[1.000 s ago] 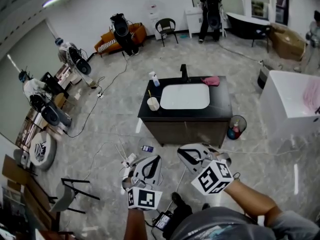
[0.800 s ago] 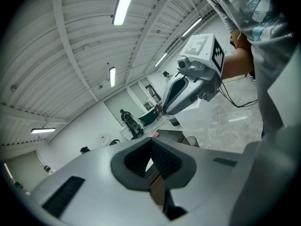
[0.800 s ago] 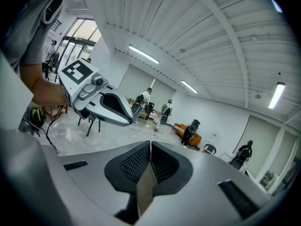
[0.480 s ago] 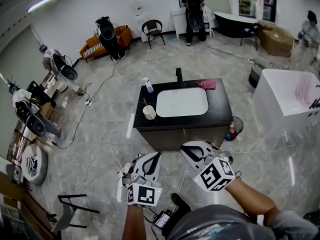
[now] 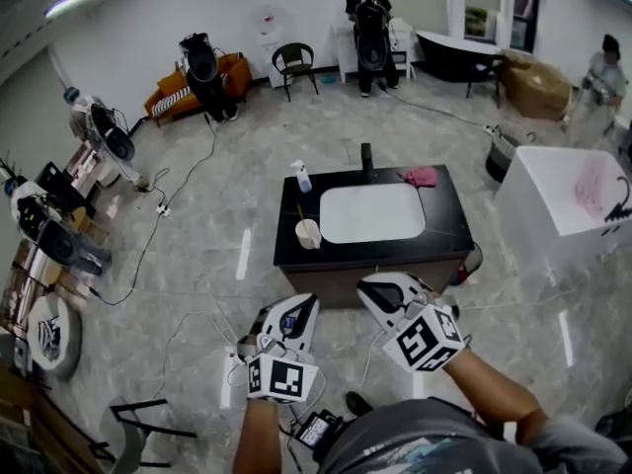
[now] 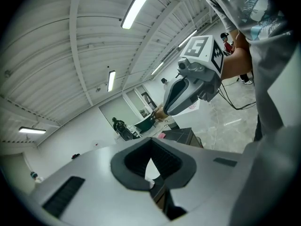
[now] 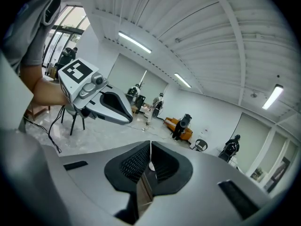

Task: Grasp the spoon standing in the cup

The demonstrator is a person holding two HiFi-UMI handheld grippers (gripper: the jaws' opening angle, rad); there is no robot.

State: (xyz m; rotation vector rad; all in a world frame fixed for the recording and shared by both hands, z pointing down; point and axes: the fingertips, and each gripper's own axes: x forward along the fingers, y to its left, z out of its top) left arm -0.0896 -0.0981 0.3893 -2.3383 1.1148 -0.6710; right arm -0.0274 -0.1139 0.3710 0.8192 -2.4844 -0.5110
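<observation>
- your left gripper [image 5: 299, 309] hangs over the floor in front of the vanity, well short of the counter's [image 5: 444, 235] front edge. its jaws are closed on each other and hold nothing.
- the cup [image 5: 308, 233] stands on the counter near the left edge, toward the front left corner and just left of the basin [image 5: 372, 213]. it is well apart from both grippers.
- the spoon [image 5: 301, 213] stands in that cup, with its handle leaning up and back to the left. nothing touches it.
- a spray bottle [image 5: 302, 178] stands upright by the counter's back left corner, behind the cup.
- the white basin fills the middle of the counter, and the black faucet [image 5: 366, 157] rises at the middle of the back edge.
- your right gripper [image 5: 378, 289] is beside the left one, a little nearer the vanity's front. its jaws are pressed together with only a thin slit between the pads, and nothing is in them.
- a pink cloth [image 5: 422, 177] lies crumpled at the back edge, toward the right corner.
</observation>
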